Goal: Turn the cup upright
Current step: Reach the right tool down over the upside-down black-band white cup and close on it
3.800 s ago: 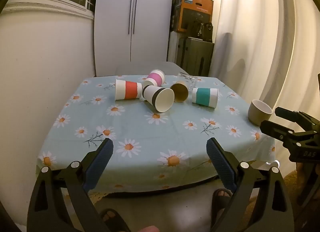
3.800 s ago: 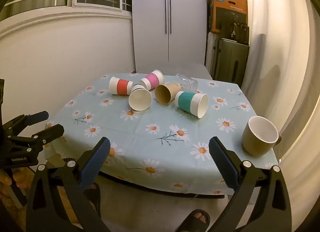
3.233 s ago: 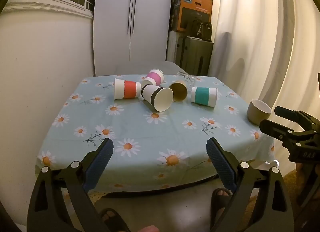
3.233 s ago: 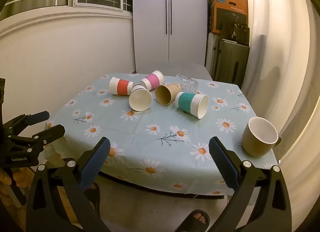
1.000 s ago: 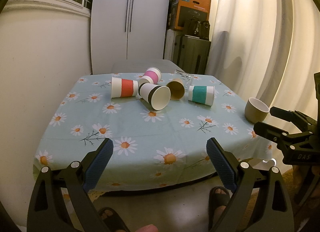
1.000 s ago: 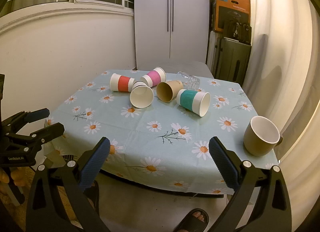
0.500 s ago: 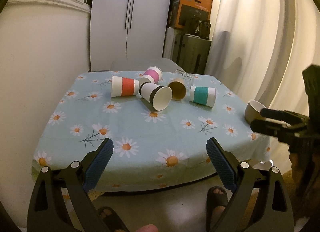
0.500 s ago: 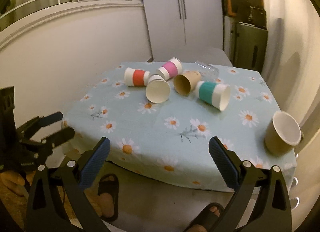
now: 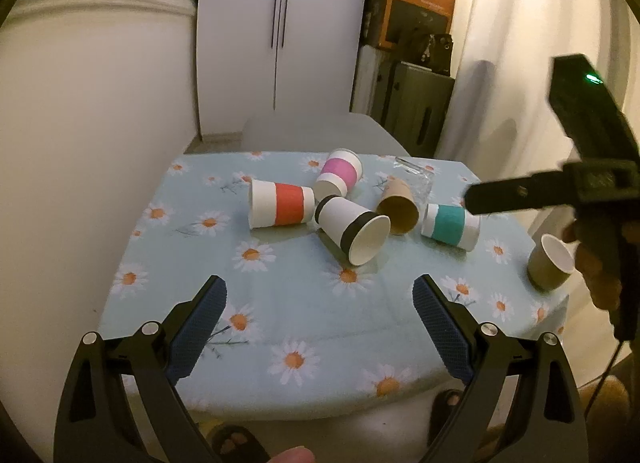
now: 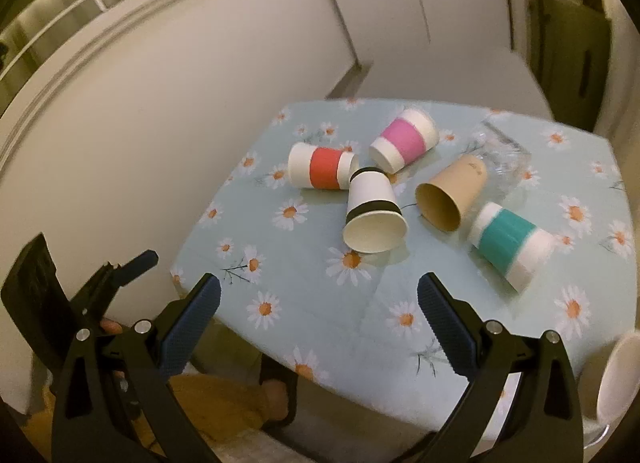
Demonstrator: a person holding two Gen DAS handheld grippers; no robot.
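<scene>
Lying on their sides on a daisy-print tablecloth (image 9: 280, 303), five paper cups cluster near the table's far half: a red cup (image 9: 280, 205), a pink cup (image 9: 339, 177), a black-banded cup (image 9: 352, 229), a brown cup (image 9: 398, 205) and a teal cup (image 9: 450, 225). The black-banded cup's open mouth faces the near edge, its base tucked between the red and pink cups; the brown cup lies just beside it, mouth also toward the near side, with the teal cup close on its right. A clear plastic item (image 10: 500, 147), too blurred to identify, rests behind the brown cup. An olive mug (image 9: 550, 267) stands upright near the table's right edge, well apart from the paper cups. The left gripper (image 9: 320, 325) hangs released over the near edge, its blue-padded jaws spread wide and holding nothing. The right gripper (image 10: 320, 321) is likewise spread wide and empty above the table, the black-banded cup lying beyond its fingertips. A white cabinet (image 9: 280, 39) and an orange box (image 9: 416, 11) stand behind the table.
</scene>
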